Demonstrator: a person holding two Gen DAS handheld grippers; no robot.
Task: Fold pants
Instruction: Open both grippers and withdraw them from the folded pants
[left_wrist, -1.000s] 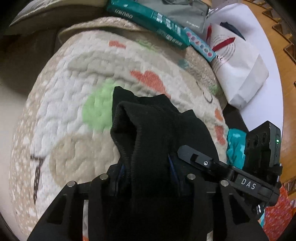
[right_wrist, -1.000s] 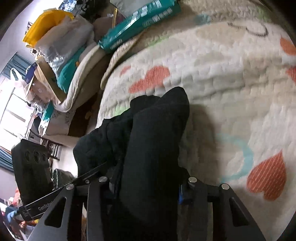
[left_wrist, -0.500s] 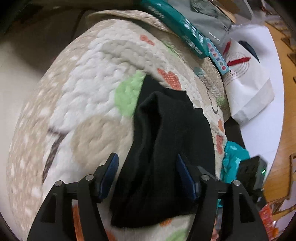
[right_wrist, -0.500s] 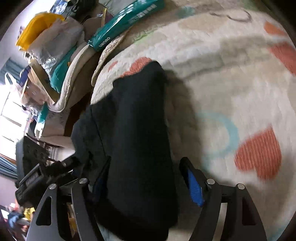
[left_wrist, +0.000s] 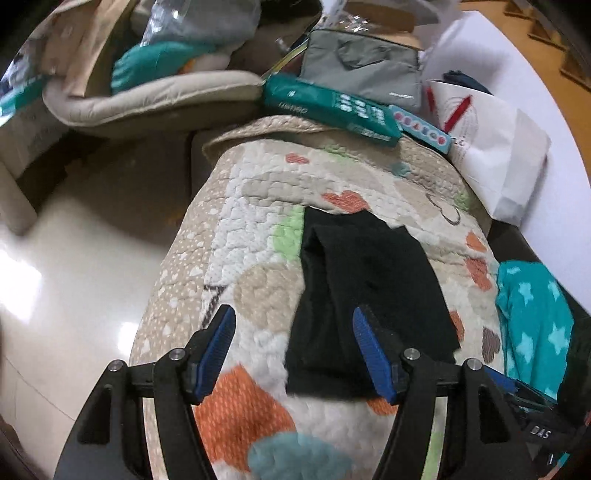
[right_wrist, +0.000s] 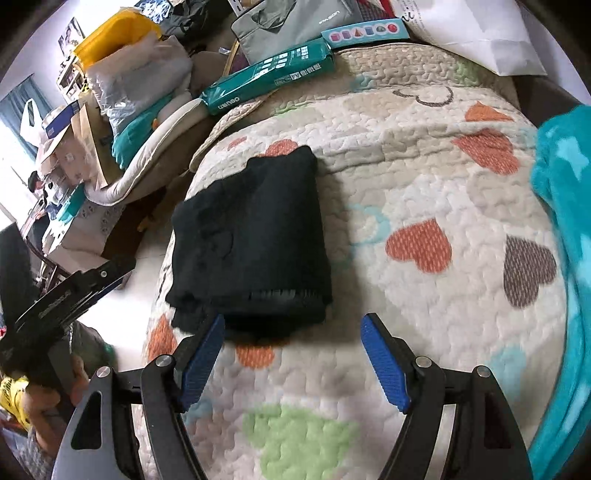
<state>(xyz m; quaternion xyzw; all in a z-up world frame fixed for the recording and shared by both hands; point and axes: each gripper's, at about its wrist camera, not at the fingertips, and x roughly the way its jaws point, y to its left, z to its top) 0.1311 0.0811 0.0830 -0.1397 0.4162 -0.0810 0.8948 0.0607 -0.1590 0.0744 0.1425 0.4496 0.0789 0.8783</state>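
A quilt (right_wrist: 424, 177) with hearts and coloured patches covers the whole work surface, a rounded, cushioned top that drops off at its left edge to a pale shiny floor (left_wrist: 74, 258). Beyond that edge lies a beige cushion (left_wrist: 147, 96) piled with bags and a teal bundle. Along the far edge of the quilt sit a white paper bag (left_wrist: 491, 147), a grey pouch (left_wrist: 365, 66), a long green box (left_wrist: 332, 107) and a narrower light-blue box (left_wrist: 421, 127) beside it; the green box overlaps the quilt's far rim. On the right side a teal blanket with pale stars (left_wrist: 532, 314) is heaped against the quilt, closing off that side.

The black pants (right_wrist: 255, 236) lie folded into a compact block on the left half of the quilt, close to the left edge and well short of the boxes. The quilt to their right, up to the teal blanket, is bare, as is the strip in front of them.

The left gripper (left_wrist: 291, 354) has its blue-padded fingers apart; its right pad overlaps the near end of the pants in view, nothing clamped between them. The right gripper (right_wrist: 291, 358) also stands wide, just short of the pants' near edge, holding nothing.
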